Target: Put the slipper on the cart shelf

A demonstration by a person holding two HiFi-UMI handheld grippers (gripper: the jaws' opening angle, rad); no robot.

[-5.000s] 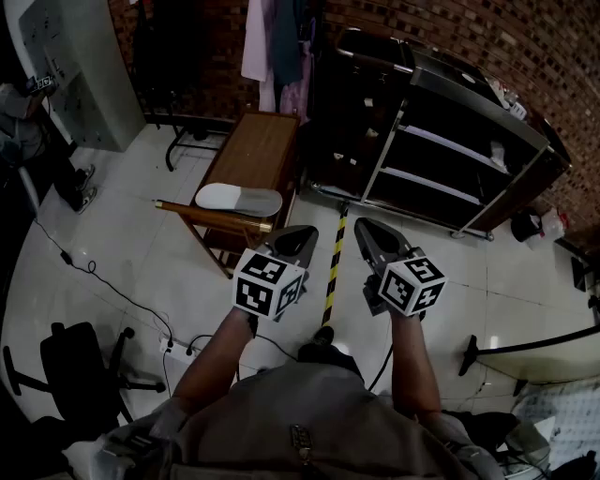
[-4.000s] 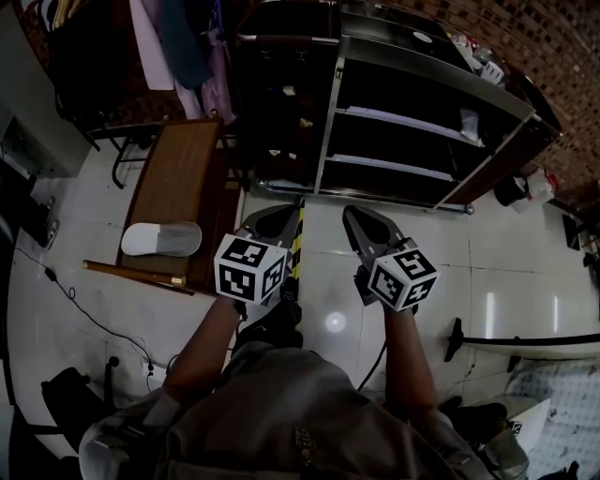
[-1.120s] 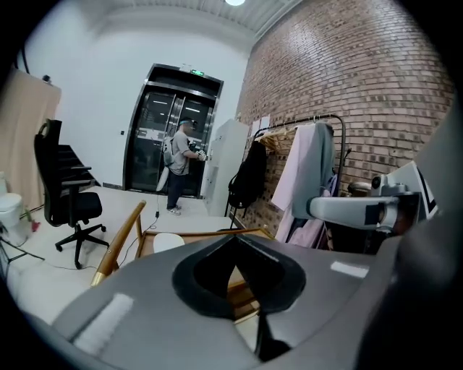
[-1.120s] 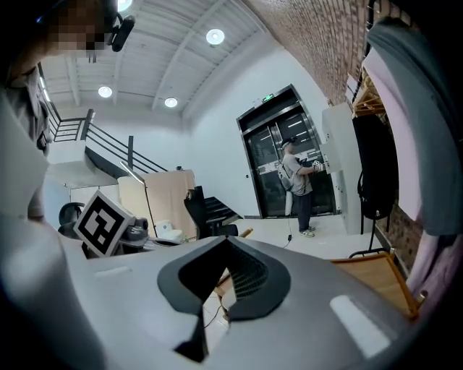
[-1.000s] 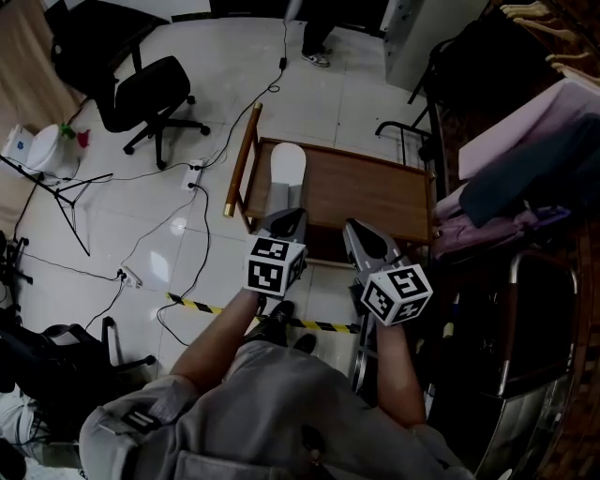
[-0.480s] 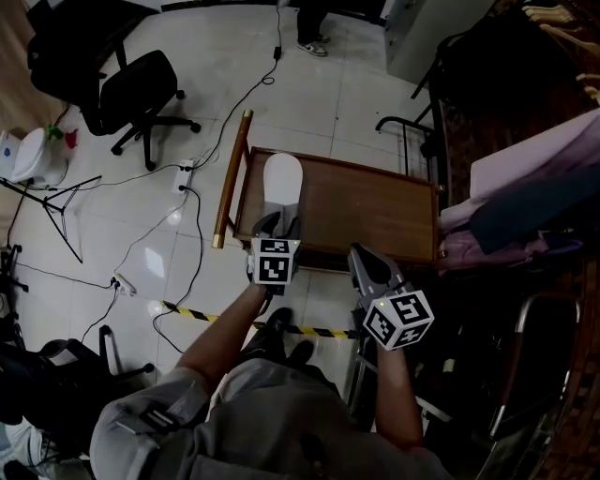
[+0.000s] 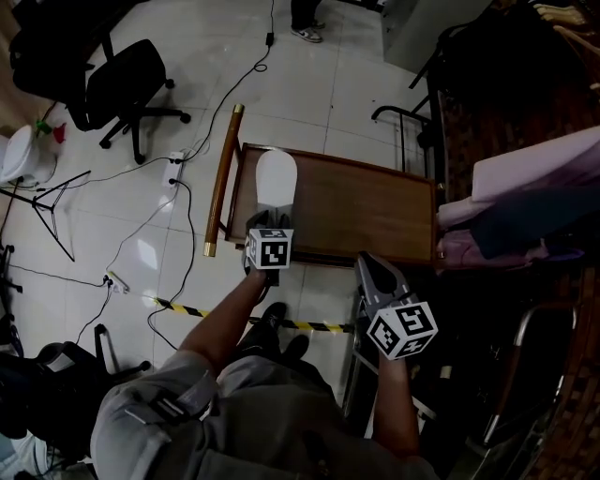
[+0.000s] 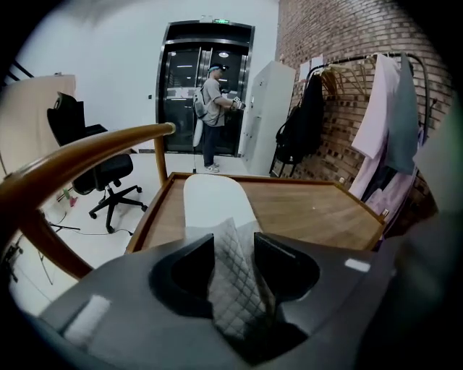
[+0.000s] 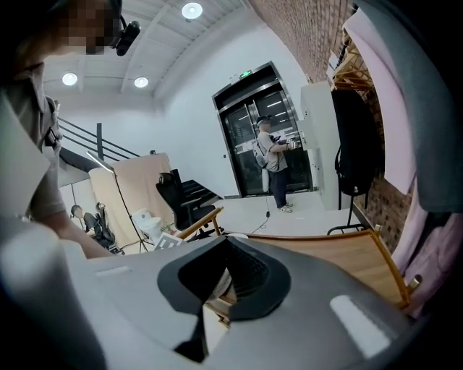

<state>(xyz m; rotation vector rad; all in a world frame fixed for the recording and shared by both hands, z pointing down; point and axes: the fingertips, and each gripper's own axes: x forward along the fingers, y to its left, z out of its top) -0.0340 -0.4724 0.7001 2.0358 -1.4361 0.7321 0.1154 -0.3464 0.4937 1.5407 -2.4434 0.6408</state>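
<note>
the left gripper (image 7: 267, 223) has dropped to the slipper (image 7: 275, 178) on the cart (image 7: 375, 211), its fingers (image 8: 181, 274) just opened wide around the near end, seemingly to grip it; the right gripper (image 7: 367, 262) is closed, empty.

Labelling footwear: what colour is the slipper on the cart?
White slipper, grey quilted near end; best in left gripper view.

The wooden cart shelf (image 7: 366, 211) carries a white slipper (image 7: 275, 178), lying flat at the end beside the handle (image 7: 221, 178).

Dim head view, bright ceiling lights (image 9: 192, 10), fisheye-warped dark edges
</note>
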